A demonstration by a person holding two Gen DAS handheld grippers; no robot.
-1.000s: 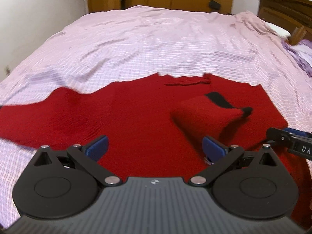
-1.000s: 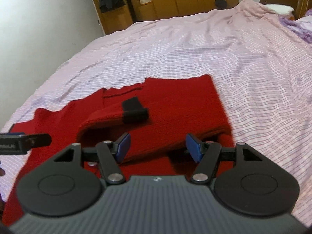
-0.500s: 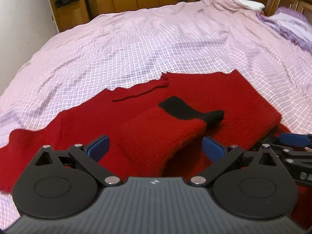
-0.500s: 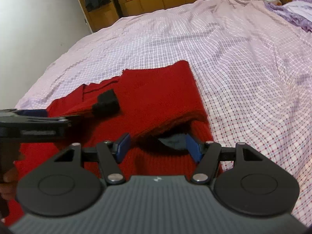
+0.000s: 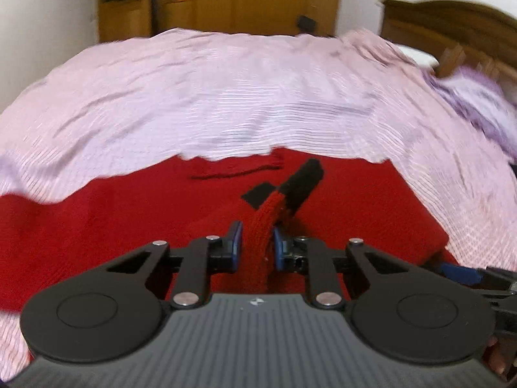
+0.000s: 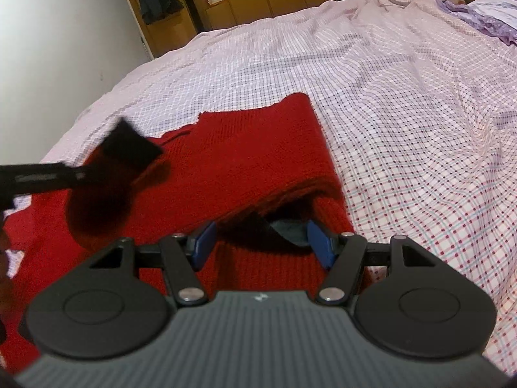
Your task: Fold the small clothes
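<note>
Left tongs [image 5: 254,241] just closed, pinching the black-cuffed sleeve [image 5: 263,223] of the red ribbed-knit sweater [image 6: 245,158] (flat on the checked bedsheet [image 6: 404,103]). Right tongs [image 6: 260,242] part-open, gripping nothing.

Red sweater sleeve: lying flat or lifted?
Lifted: the left gripper, jaws just closed, pinches the sleeve, its black cuff raised off the sweater body.

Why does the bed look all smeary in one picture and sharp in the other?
Left wrist view: the checked bedsheet is streaked with motion blur and its checks are lost, while the left gripper, its jaws just closed on the red sleeve, looks fairly sharp. Right wrist view: the checks stay crisp; only the sleeve's black cuff smears.
</note>
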